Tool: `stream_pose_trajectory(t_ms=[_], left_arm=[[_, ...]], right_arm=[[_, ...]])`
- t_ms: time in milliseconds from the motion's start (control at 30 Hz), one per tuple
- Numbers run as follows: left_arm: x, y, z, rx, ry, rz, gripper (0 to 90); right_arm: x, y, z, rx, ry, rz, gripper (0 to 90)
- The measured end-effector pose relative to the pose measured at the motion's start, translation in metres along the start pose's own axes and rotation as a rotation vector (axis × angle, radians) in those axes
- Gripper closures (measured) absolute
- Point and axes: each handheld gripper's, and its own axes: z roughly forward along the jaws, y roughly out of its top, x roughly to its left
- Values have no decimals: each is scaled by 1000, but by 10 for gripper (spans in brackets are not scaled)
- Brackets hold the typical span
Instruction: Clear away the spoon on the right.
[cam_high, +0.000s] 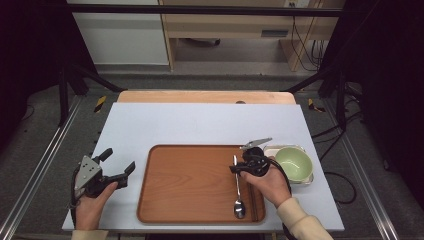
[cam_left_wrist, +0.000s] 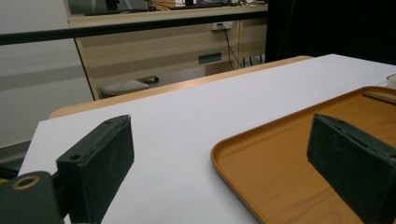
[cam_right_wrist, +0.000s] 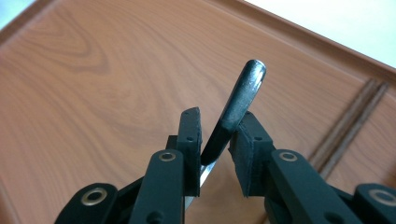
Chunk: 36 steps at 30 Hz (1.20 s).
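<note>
Left gripper (cam_high: 119, 162): black body, grey three-cornered top plate, black cable. Right gripper (cam_right_wrist: 215, 151): black jaws with flat pads, brass-ringed screw holes. Cream sleeve (cam_high: 305, 222) on the right arm.

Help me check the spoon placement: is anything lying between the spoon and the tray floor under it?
Nothing visible. The spoon lies along the wooden tray's right side, its handle end between the right gripper's parted jaws; the chopsticks lie apart, nearer the rim.
</note>
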Motion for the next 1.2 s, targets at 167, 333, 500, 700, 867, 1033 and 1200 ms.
stream_pose_trajectory(t_ms=[167, 333, 500, 700, 867, 1033, 1200], left_arm=[[0, 0, 0, 2, 0, 1, 72], [0, 0, 0, 2, 0, 3, 72], [-1, 0, 0, -1, -5, 5, 71], [0, 0, 0, -4, -4, 4, 71], [0, 0, 0, -5, -4, 4, 71], [-1, -1, 1, 0, -6, 8, 71], [-3, -1, 4, 10, -10, 15, 68]], right_arm=[[-1, -1, 2, 12, -14, 7, 683], [0, -1, 5, 33, -27, 0, 601], [2, -1, 9, 50, -50, 4, 500], [2, 0, 8, 26, -110, 14, 328], [4, 3, 1, -18, -138, 17, 282], [5, 1, -7, -92, -139, 43, 267], [8, -5, -11, -155, -157, 43, 245]])
